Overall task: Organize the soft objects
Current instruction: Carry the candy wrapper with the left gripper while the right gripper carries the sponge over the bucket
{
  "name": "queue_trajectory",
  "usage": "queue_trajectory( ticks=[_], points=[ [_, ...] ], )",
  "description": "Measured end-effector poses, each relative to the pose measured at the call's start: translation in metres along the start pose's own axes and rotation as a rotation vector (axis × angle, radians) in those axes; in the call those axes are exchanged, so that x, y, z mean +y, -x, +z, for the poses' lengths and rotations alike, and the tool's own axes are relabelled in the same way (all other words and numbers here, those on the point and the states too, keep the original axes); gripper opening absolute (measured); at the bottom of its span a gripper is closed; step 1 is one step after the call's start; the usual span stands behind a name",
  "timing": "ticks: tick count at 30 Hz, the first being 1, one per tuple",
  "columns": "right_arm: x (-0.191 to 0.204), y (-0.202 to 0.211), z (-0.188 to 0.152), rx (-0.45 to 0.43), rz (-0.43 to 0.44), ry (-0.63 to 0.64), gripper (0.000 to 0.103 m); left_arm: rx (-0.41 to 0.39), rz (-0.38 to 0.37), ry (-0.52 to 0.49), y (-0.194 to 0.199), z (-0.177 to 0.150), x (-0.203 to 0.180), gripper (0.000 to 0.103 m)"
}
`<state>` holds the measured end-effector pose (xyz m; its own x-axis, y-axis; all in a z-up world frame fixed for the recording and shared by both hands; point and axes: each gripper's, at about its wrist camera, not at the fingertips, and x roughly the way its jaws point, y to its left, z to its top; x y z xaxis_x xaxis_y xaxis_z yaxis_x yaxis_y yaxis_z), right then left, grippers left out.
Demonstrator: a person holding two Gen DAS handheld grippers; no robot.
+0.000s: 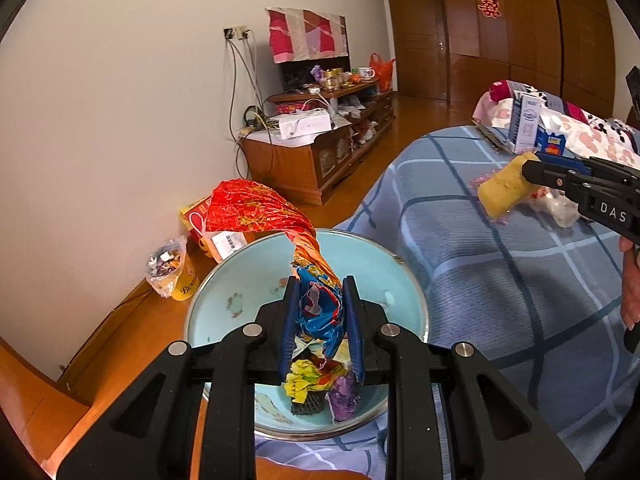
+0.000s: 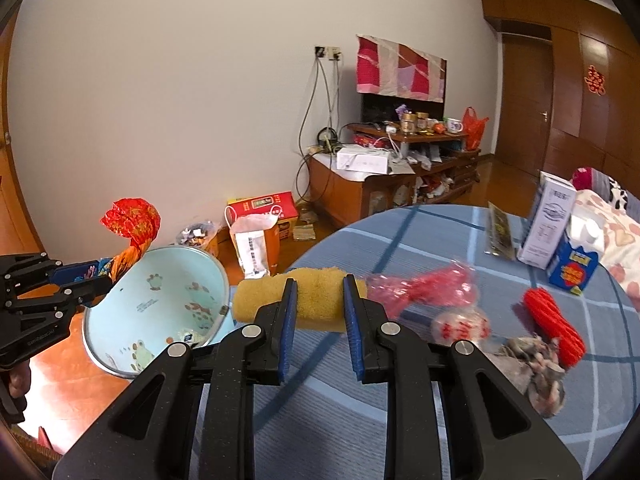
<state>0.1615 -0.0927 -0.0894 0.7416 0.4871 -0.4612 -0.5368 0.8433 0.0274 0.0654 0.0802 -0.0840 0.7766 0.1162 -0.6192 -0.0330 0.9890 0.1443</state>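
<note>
My left gripper (image 1: pixel 320 282) is shut on a long crinkled foil wrapper (image 1: pixel 256 208), red-orange at its free end and blue at the pads. It hangs over a light blue basin (image 1: pixel 236 284) that holds crumpled yellow, purple and black soft pieces (image 1: pixel 320 388). My right gripper (image 2: pixel 320 280) is shut across the middle of a yellow sponge (image 2: pixel 256 300), held above the blue plaid bed (image 2: pixel 400 400) near the basin (image 2: pixel 160 300). The left gripper (image 2: pixel 106 276) with the wrapper (image 2: pixel 132 216) shows at far left in the right wrist view. The sponge (image 1: pixel 502 190) appears at right in the left wrist view.
On the bed lie a red plastic bag (image 2: pixel 424 288), a white-and-red packet (image 2: pixel 460 326), a red ribbed roll (image 2: pixel 552 324), a grey crumpled wad (image 2: pixel 536 364), a tall carton (image 2: pixel 548 220) and a blue box (image 2: pixel 572 268). Bags (image 2: pixel 252 244) stand on the floor before a wooden cabinet (image 2: pixel 360 192).
</note>
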Motion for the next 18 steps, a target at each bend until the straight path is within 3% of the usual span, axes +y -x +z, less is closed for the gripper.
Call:
queue_trajectory(
  ticks=[18],
  points=[
    [0.030, -0.025, 0.006, 0.026, 0.042, 0.048, 0.024, -0.011, 0.046, 0.029, -0.002, 0.001, 0.020, 0.022]
  ],
)
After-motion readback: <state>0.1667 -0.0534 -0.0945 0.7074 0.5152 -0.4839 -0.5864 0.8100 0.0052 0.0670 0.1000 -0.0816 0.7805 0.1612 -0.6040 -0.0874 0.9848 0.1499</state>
